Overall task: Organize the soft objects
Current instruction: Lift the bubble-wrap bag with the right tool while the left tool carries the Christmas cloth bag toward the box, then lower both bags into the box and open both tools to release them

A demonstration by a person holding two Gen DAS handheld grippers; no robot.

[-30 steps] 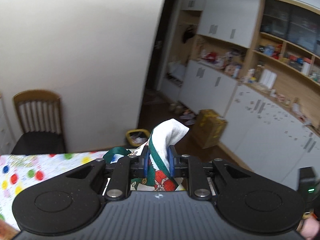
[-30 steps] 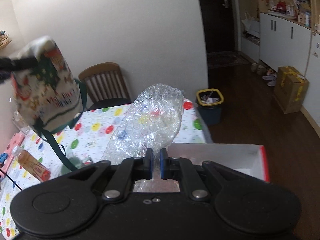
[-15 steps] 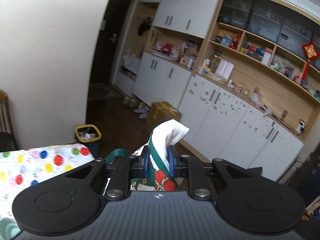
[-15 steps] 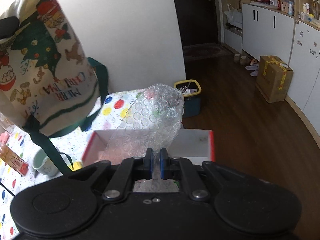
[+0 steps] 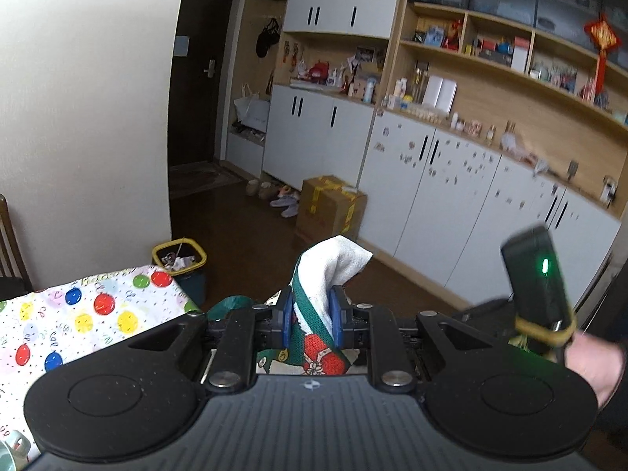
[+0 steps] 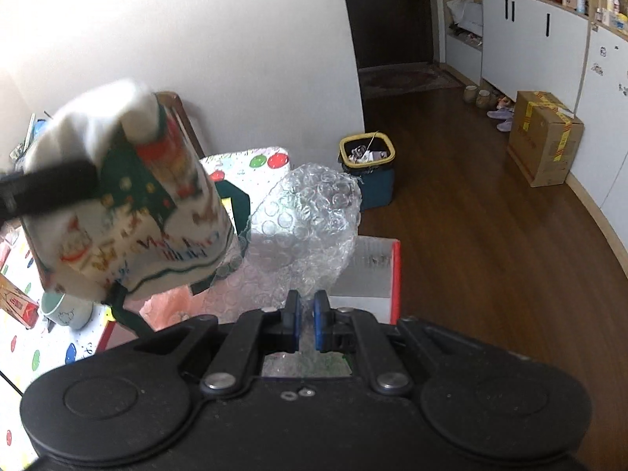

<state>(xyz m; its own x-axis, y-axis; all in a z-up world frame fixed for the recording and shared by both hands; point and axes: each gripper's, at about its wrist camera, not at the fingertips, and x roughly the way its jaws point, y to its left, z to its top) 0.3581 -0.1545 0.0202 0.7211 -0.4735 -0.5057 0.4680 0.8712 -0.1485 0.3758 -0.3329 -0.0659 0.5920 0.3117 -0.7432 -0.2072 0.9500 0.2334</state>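
- Far left, right wrist view: Christmas bag [image 6: 129,212] hangs in the air above the spotted tablecloth [image 6: 23,353], its green strap [image 6: 125,310] dangling near a mug [image 6: 64,312].
- Left gripper [image 5: 311,316]: jaws pinched on the bag's rim and strap. Thin hold; the cloth could slip free if swung.
- Centre: bubble wrap [image 6: 310,227] stands up over the red-edged box [image 6: 376,271].
- Right gripper [image 6: 306,324]: jaws narrow, clamped on the wrap's lower edge.
- Risk: the springy wrap may pop back out of the box once let go; the strap may snag the mug.
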